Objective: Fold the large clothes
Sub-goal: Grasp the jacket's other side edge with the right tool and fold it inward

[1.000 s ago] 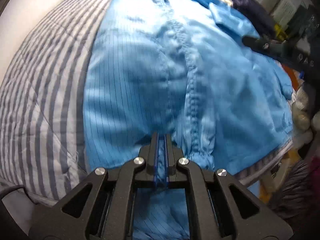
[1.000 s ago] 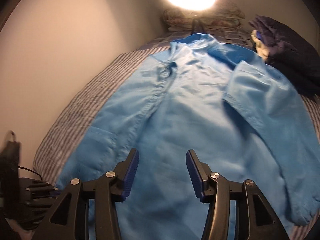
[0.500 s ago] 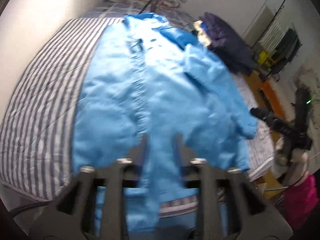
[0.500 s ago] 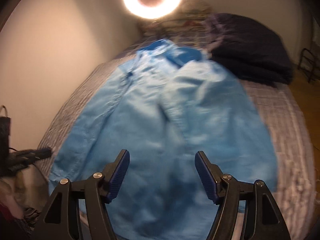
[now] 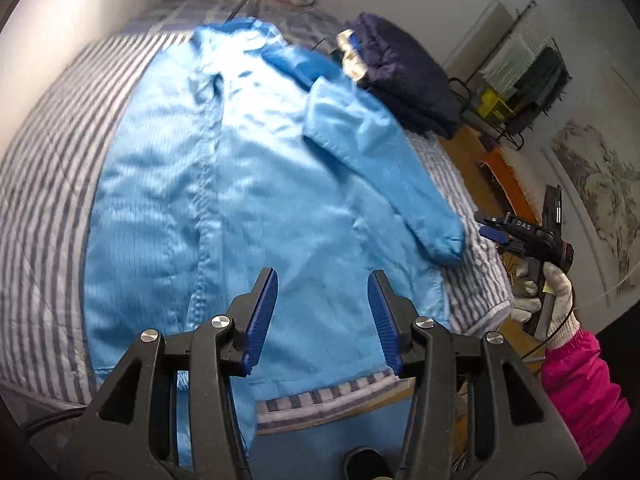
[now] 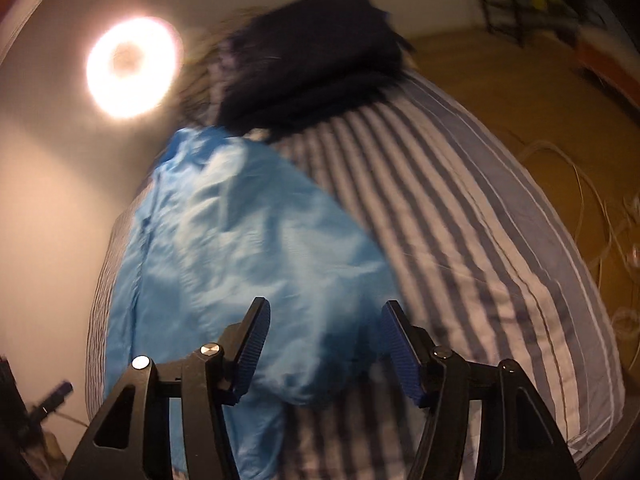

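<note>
A large light-blue coat lies spread flat on the striped bed, collar at the far end, one sleeve lying along its right side. My left gripper is open and empty, above the coat's hem near the bed's front edge. My right gripper is open and empty, hovering over the sleeve cuff end of the coat. The right gripper also shows in the left wrist view, off the bed's right side.
A dark navy garment pile sits at the bed's far right corner, also seen in the right wrist view. A ring light glows by the wall. Wooden floor and cables lie right of the bed.
My left gripper has let go of the coat's hem, opened and pulled back and up. My right gripper has swung right toward the sleeve and bed edge, staying open.
</note>
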Demonstrator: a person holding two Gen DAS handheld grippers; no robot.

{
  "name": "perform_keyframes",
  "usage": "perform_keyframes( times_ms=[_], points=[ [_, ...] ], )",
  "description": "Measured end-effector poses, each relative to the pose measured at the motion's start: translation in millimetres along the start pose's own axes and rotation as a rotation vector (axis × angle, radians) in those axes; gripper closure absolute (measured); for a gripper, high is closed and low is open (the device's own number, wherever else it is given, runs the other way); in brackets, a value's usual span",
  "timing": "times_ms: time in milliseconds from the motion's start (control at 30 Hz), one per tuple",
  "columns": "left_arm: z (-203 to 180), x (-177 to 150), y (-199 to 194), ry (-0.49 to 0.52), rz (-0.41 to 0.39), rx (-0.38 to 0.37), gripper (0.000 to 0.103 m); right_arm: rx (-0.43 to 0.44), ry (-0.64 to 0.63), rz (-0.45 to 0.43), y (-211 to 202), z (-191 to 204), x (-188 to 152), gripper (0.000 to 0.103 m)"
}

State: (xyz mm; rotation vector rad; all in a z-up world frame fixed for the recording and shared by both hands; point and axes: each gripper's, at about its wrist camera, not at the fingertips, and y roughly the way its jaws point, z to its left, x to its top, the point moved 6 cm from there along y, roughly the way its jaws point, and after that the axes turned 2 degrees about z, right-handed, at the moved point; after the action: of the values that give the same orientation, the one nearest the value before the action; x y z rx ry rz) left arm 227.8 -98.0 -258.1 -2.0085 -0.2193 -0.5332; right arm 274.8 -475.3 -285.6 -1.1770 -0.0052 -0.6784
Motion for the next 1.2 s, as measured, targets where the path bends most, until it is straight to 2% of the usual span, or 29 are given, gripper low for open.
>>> perform_keyframes(
  times_ms=[100,200,300,400,467,500,533,633,767,867,900,1033,1200],
  points=[
    [19,-2,16,-0.025,0.038,0.030,0.055,0.002,0.054,0.021,13,-17,3,0.043],
    [32,3,19,-0.064,0.035,0.031,0.055,-0.018,0.057,0.031,25,-22,8,0.043],
    [35,7,20,-0.076,0.026,0.026,0.055,-0.030,0.069,0.039,36,-27,13,0.043],
    [33,10,25,-0.066,0.030,0.029,0.055,-0.004,0.091,0.048,46,-30,16,0.043],
    [30,11,29,-0.056,0.035,0.031,0.055,0.005,0.077,0.057,50,-25,16,0.049],
    [28,13,31,-0.053,0.037,0.033,0.055,0.008,0.065,0.066,53,-23,15,0.059],
    [27,13,33,-0.047,0.038,0.036,0.055,0.014,0.052,0.079,57,-19,15,0.074],
    [20,16,36,-0.021,0.037,0.041,0.055,0.000,0.017,0.087,57,-12,15,0.099],
    [14,20,36,-0.001,0.024,0.042,0.055,0.004,-0.029,0.024,38,4,22,0.102],
    [13,25,34,-0.004,0.012,0.043,0.055,-0.061,-0.124,-0.044,18,24,27,0.103],
    [13,27,34,-0.008,0.009,0.040,0.055,-0.091,-0.176,-0.077,8,36,29,0.103],
    [17,37,24,-0.033,-0.024,0.034,0.055,-0.099,-0.279,-0.154,-17,76,26,0.103],
    [28,50,7,-0.074,-0.077,0.031,0.055,-0.089,-0.485,-0.224,-33,148,3,0.103]
  ],
)
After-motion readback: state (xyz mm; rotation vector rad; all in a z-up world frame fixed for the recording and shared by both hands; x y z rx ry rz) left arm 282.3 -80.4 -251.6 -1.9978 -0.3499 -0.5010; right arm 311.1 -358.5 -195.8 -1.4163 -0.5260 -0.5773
